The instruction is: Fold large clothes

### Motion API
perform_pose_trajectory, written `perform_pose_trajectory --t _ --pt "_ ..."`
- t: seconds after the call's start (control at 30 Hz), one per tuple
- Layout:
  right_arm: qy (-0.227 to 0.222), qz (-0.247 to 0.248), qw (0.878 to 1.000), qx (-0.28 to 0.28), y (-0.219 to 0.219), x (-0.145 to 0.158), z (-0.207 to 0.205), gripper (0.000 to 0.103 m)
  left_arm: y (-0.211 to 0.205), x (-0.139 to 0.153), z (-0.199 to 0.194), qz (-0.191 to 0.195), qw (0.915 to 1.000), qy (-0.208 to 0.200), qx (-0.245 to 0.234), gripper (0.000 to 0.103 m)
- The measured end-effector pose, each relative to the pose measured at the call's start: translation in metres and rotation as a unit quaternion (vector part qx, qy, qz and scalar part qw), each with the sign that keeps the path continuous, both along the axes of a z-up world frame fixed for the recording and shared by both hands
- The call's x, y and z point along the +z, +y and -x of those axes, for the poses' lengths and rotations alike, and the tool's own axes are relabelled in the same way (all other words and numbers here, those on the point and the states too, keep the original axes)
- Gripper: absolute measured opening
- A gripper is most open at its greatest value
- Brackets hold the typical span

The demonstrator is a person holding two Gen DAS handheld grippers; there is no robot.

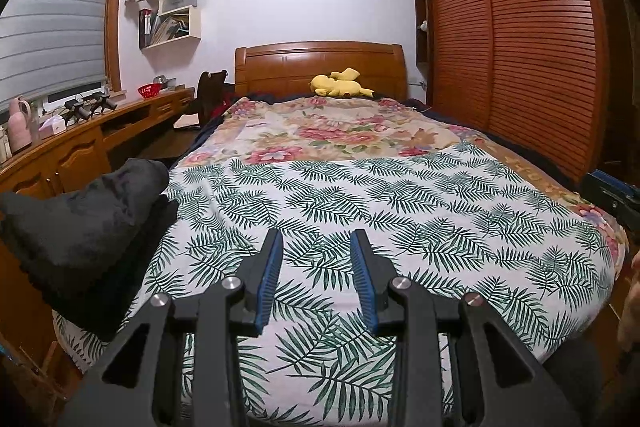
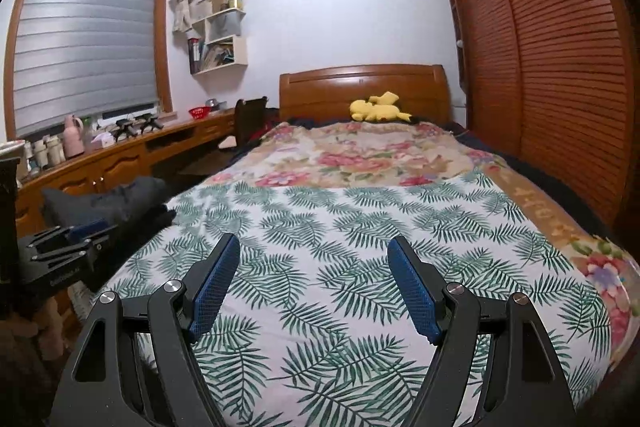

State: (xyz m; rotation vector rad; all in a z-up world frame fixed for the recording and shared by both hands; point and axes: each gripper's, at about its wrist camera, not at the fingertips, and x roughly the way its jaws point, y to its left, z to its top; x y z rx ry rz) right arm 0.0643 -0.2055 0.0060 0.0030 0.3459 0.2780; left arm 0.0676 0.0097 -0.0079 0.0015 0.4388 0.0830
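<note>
A pile of dark grey and black clothes point(image 1: 88, 219) lies on the left front corner of the bed, also seen in the right wrist view point(image 2: 112, 203). My left gripper point(image 1: 317, 239) hovers over the fern-print sheet point(image 1: 400, 211), to the right of the pile, its jaws partly apart with nothing between them. My right gripper point(image 2: 313, 243) stands wide open over the same sheet point(image 2: 360, 227), empty. From the right wrist view the left gripper point(image 2: 68, 247) sits beside the dark pile. The right gripper's tip point(image 1: 612, 191) shows at the right edge of the left wrist view.
A floral blanket point(image 1: 340, 131) covers the far half of the bed, with a yellow plush toy point(image 1: 340, 85) by the wooden headboard point(image 1: 320, 63). A long wooden desk point(image 2: 120, 155) with bottles runs along the left. Slatted wardrobe doors point(image 1: 520, 47) line the right.
</note>
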Motion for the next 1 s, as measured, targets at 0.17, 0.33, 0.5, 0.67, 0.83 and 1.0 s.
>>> perform_pose_trajectory --t 0.17,0.33,0.5,0.67,0.83,1.0 --pt "0.0 0.003 1.0 -0.005 0.0 0.0 -0.001 0.078 0.0 0.0 0.0 0.0 1.0 -0.001 0.0 0.033" --pt "0.001 0.003 1.0 -0.013 0.001 -0.001 -0.002 0.078 0.0 0.0 0.001 0.0 1.0 -0.003 0.0 0.033" --pt "0.0 0.003 1.0 -0.014 0.002 -0.001 -0.002 0.078 -0.002 0.001 0.004 0.0 1.0 -0.005 -0.001 0.033" --pt "0.0 0.003 1.0 -0.015 0.002 -0.001 -0.001 0.078 -0.004 0.004 0.01 0.002 0.9999 -0.01 -0.003 0.033" --pt "-0.001 0.002 1.0 -0.016 0.002 -0.001 0.0 0.078 -0.005 0.006 0.01 0.0 0.9999 -0.012 -0.002 0.033" --pt "-0.001 0.003 1.0 -0.015 0.002 -0.001 0.0 0.078 -0.006 0.007 0.011 0.0 0.9999 -0.014 -0.001 0.033"
